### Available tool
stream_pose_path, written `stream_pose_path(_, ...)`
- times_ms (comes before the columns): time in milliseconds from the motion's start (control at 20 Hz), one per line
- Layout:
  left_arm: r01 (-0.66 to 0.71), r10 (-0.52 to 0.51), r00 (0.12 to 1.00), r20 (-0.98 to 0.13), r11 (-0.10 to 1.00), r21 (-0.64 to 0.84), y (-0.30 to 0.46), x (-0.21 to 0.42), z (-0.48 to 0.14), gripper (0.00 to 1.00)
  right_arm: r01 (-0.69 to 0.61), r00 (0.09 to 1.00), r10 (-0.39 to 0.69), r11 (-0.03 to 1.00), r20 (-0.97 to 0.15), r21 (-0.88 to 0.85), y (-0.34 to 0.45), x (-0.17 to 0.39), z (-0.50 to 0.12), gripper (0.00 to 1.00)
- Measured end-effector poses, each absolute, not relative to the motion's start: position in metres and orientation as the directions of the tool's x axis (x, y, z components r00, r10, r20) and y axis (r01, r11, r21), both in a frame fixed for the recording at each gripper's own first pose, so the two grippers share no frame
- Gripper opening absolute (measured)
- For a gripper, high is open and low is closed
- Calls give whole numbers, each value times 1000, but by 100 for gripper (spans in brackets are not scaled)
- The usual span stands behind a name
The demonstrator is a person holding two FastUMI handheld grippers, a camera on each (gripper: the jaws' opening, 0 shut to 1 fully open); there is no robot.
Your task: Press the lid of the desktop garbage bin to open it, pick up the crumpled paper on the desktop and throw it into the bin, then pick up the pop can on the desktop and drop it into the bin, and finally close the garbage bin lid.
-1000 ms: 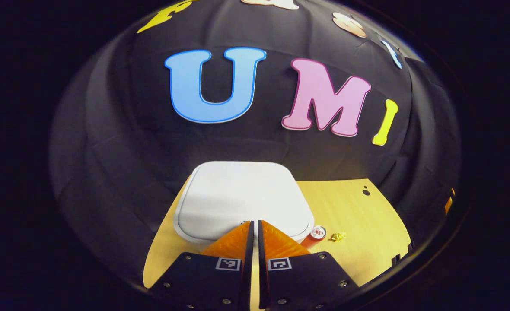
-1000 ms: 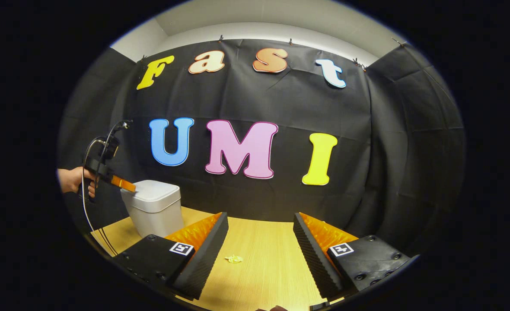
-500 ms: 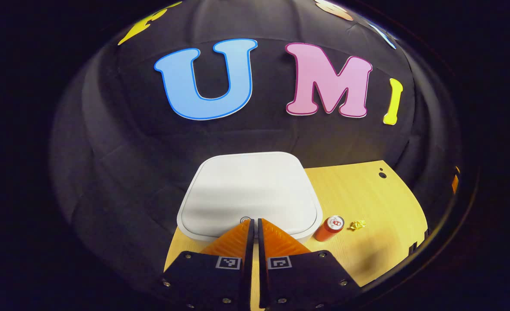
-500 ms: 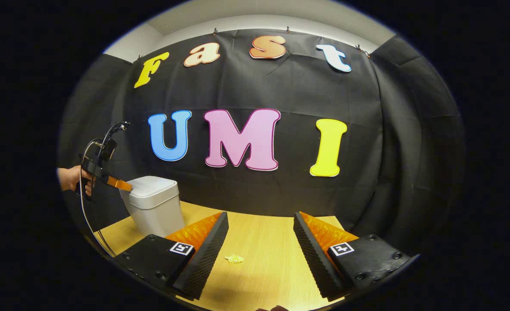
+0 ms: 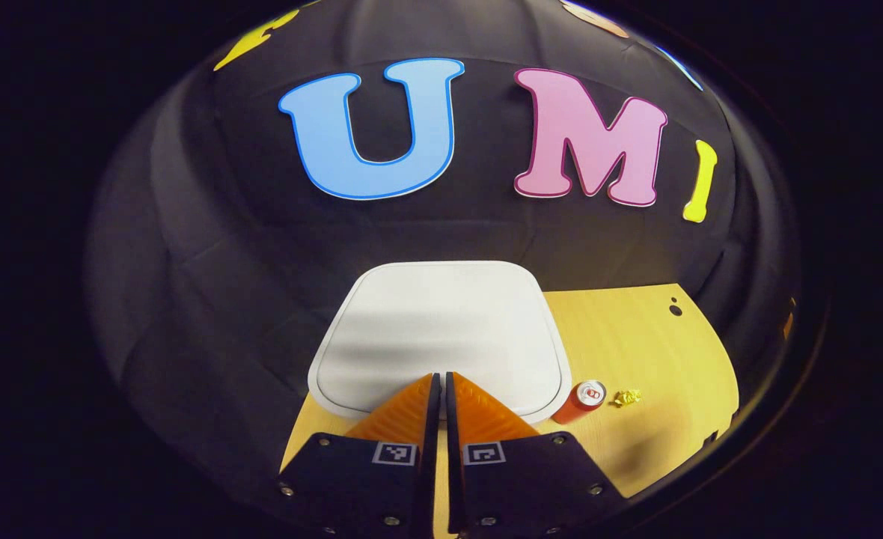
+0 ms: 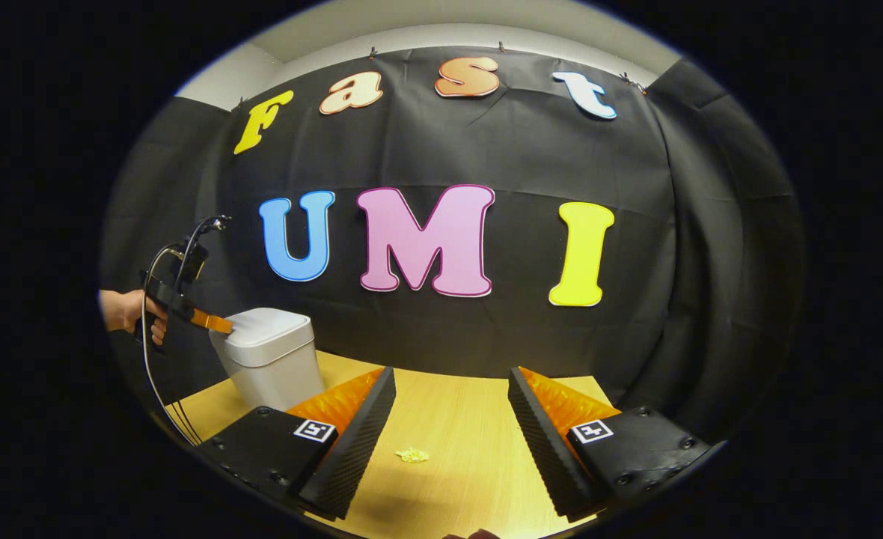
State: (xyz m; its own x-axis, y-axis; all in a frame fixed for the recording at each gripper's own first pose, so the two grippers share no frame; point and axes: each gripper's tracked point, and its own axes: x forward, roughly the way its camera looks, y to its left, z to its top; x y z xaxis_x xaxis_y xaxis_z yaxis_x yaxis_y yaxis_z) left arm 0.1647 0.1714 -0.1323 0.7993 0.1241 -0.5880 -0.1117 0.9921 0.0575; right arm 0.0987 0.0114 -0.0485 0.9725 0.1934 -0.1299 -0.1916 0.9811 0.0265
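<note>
A white desktop bin stands at the table's left end, its flat lid (image 5: 441, 329) down. My left gripper (image 5: 438, 376) is shut with nothing in it, its tips on the lid's near edge. In the right gripper view that same gripper (image 6: 226, 325) touches the lid's left edge on the bin (image 6: 271, 359), held by a hand (image 6: 123, 311). An orange pop can (image 5: 581, 400) stands just right of the bin. A small crumpled yellow paper (image 5: 628, 397) lies beside the can. My right gripper (image 6: 449, 389) hangs open above the table, with the paper (image 6: 412, 454) on the wood between its fingers.
The light wooden tabletop (image 6: 456, 442) runs back to the black cloth wall. A small dark hole (image 5: 674, 308) sits near the table's far right corner. A cable (image 6: 150, 374) hangs from the left gripper past the table's left edge.
The left gripper's tips have slid a little farther onto the lid's near edge. The right gripper has drifted slightly, and the paper sits a bit more to the right between its fingers.
</note>
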Motion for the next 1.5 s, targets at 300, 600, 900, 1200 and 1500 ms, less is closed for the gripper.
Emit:
stream_pose_path(300,-190,205,897,-392,979,76,184,169,-85,9,-201,967,201,979,-159,17,11,102,-58,98)
stream_pose_path(600,-207,226,930,-291,974,97,166,148,-43,77,-267,943,266,963,-202,21,29,120,-77,98)
stream_pose_path(900,-245,257,953,-160,965,94,133,107,1,77,-356,873,353,933,-335,54,56,154,-138,98)
stream_pose_path(1200,-253,252,962,-106,968,2,103,55,18,77,-419,736,370,907,-566,48,89,183,-265,98)
stream_pose_path(1500,-207,206,973,-102,978,5,118,31,16,77,-346,601,287,935,-746,81,105,194,-368,99)
